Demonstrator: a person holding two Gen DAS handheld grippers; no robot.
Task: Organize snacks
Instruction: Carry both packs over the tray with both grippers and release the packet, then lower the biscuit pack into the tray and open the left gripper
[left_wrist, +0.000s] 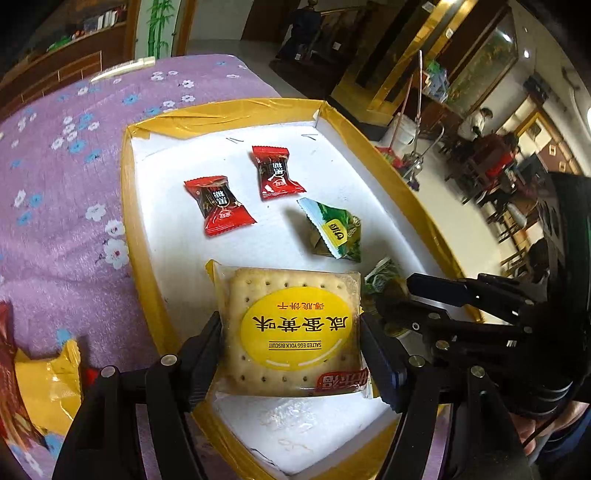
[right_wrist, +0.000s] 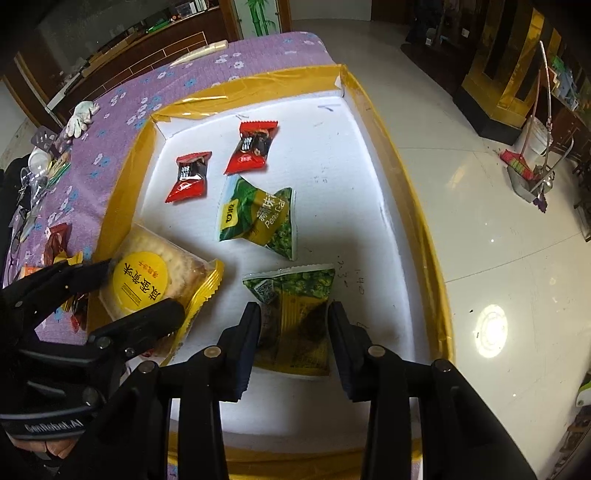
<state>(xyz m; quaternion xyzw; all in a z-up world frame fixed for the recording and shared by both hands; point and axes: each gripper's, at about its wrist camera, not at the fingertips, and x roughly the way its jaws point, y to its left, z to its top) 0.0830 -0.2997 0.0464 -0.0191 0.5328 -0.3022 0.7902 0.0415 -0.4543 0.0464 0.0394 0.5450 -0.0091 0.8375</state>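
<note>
A white tray (left_wrist: 221, 118) (right_wrist: 406, 206) with a yellow taped rim lies on the table. My left gripper (left_wrist: 291, 319) (right_wrist: 142, 286) is shut on a salted egg yolk biscuit packet (left_wrist: 295, 332) (right_wrist: 147, 273), held tilted over the tray's near left wall. Just beside it, my right gripper (right_wrist: 294, 306) (left_wrist: 399, 295) is shut on a green pea packet (right_wrist: 295, 295) (left_wrist: 382, 275) that sits low on the tray floor. On the tray further out lie two red candies (left_wrist: 218, 205) (left_wrist: 277, 171) (right_wrist: 188, 177) (right_wrist: 251, 147) and a second green pea packet (left_wrist: 334, 230) (right_wrist: 258, 214).
A purple floral tablecloth (left_wrist: 55, 166) covers the table to the tray's left. More wrapped snacks (left_wrist: 48, 384) (right_wrist: 55, 240) lie on it near the tray. A white glove (right_wrist: 81, 116) and small clutter sit at the far left. Tiled floor (right_wrist: 480, 221) drops away past the tray's right rim.
</note>
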